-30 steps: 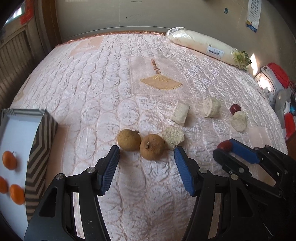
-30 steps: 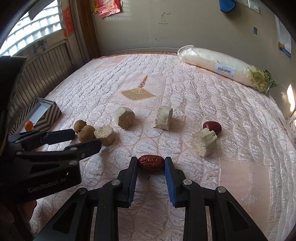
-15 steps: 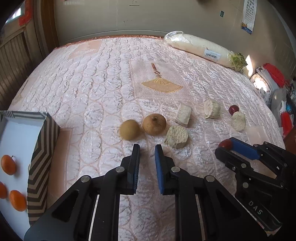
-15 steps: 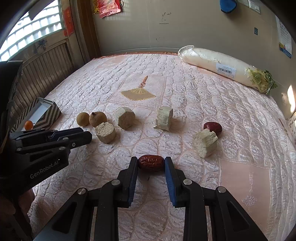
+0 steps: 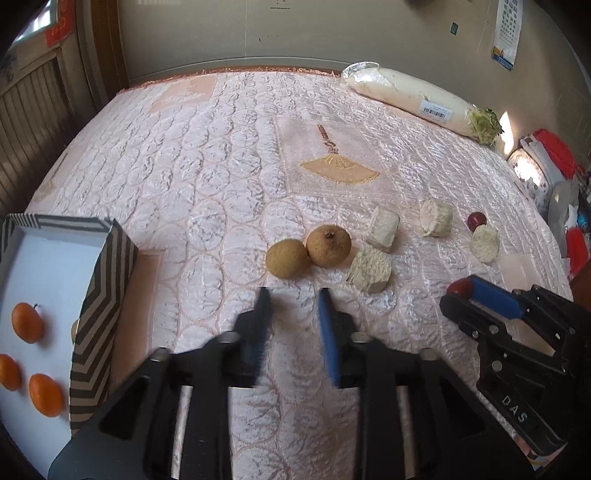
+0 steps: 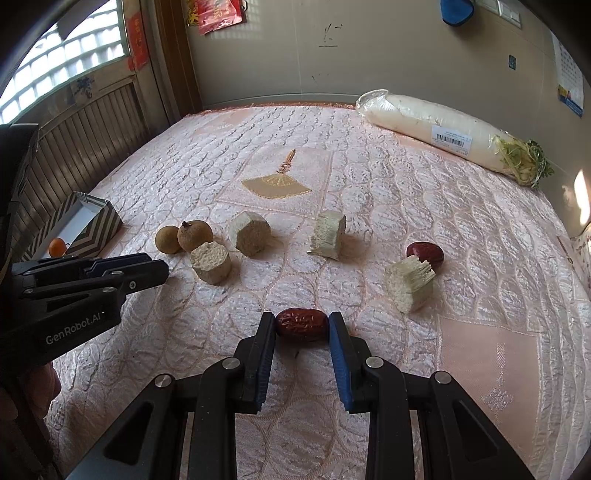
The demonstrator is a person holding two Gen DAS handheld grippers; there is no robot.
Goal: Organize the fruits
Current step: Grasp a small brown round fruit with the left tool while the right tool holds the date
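Three small oranges already lie in the striped box at lower left. The two longans wait mid-frame; the left gripper has just been opening, empty. The right gripper clamps a red date.

Bed cover: I see a pink quilted spread with a gold fan motif stitched near its middle.
Radish: a long white one in clear wrap with a barcode label, lying along the far right edge, leafy end to the right.
Pale chunks: I count four cut, fibrous pieces spread across the middle.
Wall: beige, with a red hanging at top left.
Window: glass blocks, upper left.
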